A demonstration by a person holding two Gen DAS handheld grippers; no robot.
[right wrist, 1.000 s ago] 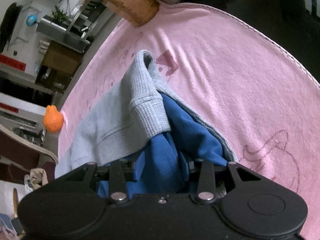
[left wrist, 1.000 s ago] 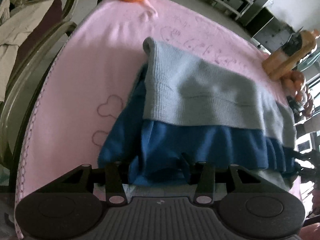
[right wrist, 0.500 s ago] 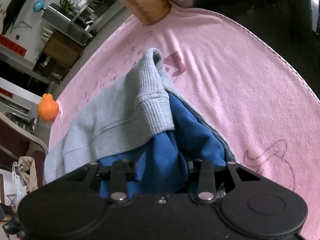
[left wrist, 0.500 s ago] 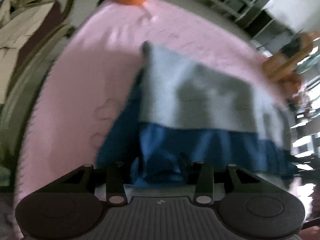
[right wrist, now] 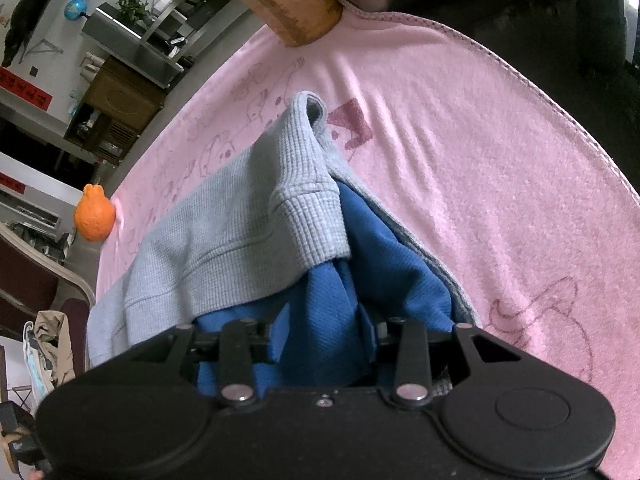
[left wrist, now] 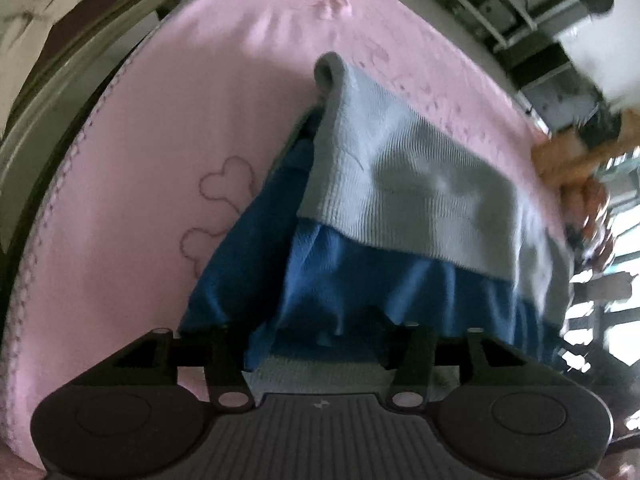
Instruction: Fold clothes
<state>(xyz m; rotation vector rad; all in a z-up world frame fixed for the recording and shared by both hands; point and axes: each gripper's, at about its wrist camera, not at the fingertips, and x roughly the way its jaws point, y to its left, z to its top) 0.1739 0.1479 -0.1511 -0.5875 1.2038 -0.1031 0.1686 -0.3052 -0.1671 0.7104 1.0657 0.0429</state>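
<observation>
Nearest the left wrist camera, the left gripper (left wrist: 316,334) has a bunched fold of the blue garment (left wrist: 360,280) between its fingers. Its jaws have just been opening a little, with the cloth between them all the while; whether the pads press on it at this instant I cannot tell, since the fabric hides them. In the right wrist view the right gripper (right wrist: 324,332) pinches another gather of the same blue garment (right wrist: 320,320), the cloth pulled up into a tight ridge between the two fingers.

Just beyond both grippers, a grey knit garment (left wrist: 408,184) is draped over the blue one, its ribbed hem hanging across the blue cloth (the ribbing reads clearly from the right side (right wrist: 240,224)). The grey piece ends in a rolled tip at the far side. Both garments lie together near the middle of a pink towel (left wrist: 152,160) spread over the worktop; the towel carries faint outline drawings and a stitched edge (right wrist: 500,140).

Farther off, an orange round thing (right wrist: 94,218) sits at the towel's far edge. A tan, wood-coloured block (right wrist: 292,4) rests at another edge of the towel. Past the worktop stand a chair with a pale cloth over it (right wrist: 50,344), metal shelving (right wrist: 160,24) and a dark wooden cabinet (right wrist: 116,108).
</observation>
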